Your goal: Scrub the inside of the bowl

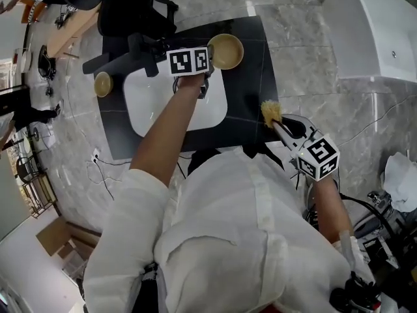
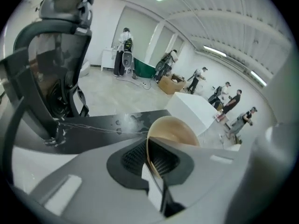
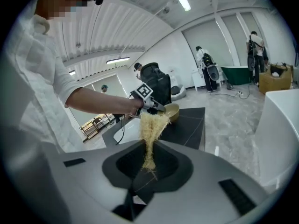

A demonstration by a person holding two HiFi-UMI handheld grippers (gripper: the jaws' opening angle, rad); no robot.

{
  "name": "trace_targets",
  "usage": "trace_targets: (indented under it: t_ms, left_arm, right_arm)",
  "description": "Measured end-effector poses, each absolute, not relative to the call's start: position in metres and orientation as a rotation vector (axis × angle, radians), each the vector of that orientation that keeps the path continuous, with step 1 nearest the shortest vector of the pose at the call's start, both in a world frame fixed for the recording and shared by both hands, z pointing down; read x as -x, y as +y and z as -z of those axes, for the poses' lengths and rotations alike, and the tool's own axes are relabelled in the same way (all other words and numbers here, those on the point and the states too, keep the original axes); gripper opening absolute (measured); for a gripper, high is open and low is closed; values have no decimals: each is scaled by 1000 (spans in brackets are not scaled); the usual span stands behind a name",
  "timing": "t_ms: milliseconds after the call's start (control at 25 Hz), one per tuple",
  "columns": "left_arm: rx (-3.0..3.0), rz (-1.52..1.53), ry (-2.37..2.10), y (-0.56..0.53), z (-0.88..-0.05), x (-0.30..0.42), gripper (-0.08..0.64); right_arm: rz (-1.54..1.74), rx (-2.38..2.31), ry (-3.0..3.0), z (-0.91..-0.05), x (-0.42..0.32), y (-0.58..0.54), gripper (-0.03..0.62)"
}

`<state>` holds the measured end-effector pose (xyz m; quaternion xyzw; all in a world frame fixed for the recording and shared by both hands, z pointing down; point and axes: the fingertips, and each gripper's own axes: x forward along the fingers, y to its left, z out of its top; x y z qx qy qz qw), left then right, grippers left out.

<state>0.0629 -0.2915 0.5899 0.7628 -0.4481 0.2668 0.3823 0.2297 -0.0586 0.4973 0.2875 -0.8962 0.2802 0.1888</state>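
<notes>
A tan bowl stands at the far edge of the black table, just beyond a white basin. My left gripper is shut on the bowl's near rim; in the left gripper view the thin rim of the bowl runs between the closed jaws of that gripper. My right gripper hovers at the table's right front corner, shut on a yellow fibrous scrubber. In the right gripper view the scrubber sticks up from the right gripper, well short of the bowl.
A second small tan bowl sits at the table's left edge. A black office chair stands behind the table. A white tub is at the upper right. Cables lie on the marble floor. Several people stand far off.
</notes>
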Motion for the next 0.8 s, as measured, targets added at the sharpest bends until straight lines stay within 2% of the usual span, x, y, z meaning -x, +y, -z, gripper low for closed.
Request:
trace_targets:
  t_ms: [520, 800]
  left_arm:
    - [-2380, -1225, -1132, -183, -512, -14, 15]
    - [-2536, -1336, -1137, -146, -491, 20, 15]
  right_arm:
    - [-551, -599, -2447, -472, -100, -86, 37]
    - [-452, -529, -2312, -478, -19, -86, 37]
